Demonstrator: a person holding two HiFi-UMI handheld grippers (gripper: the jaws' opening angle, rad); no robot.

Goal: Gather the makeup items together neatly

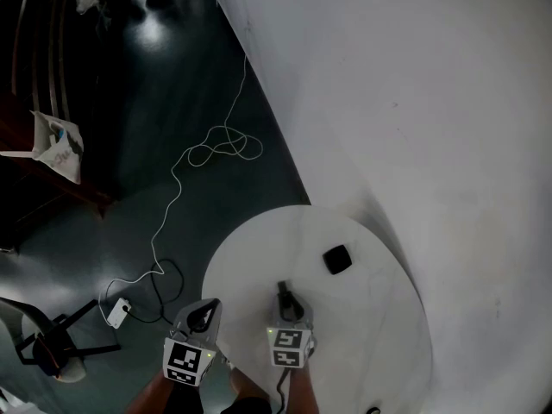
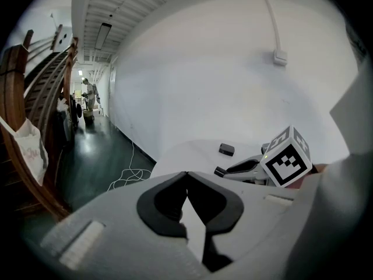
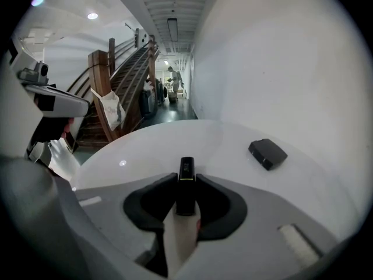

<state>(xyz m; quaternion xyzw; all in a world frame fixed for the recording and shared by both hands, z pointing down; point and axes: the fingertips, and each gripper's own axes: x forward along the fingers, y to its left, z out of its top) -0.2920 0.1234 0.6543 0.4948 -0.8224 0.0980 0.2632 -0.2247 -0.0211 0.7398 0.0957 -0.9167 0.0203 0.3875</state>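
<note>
A round white table [image 1: 259,257] carries a small black square compact [image 1: 336,259], which also shows in the right gripper view [image 3: 268,153] and, far off, in the left gripper view [image 2: 227,150]. My right gripper [image 1: 282,293] is over the table's near middle, its jaws pressed on a slim black makeup tube [image 3: 186,171] that sticks out forward from between them [image 3: 186,182]. The compact lies ahead and to the right of the tube, apart from it. At the table's left edge my left gripper [image 1: 203,317] is shut with nothing in it [image 2: 186,177].
A white wall [image 1: 431,102] runs close along the table's far right side. On the dark floor to the left lie a white cable [image 1: 216,149] and a plug adapter [image 1: 118,311]. A chair [image 1: 52,343] stands at the lower left.
</note>
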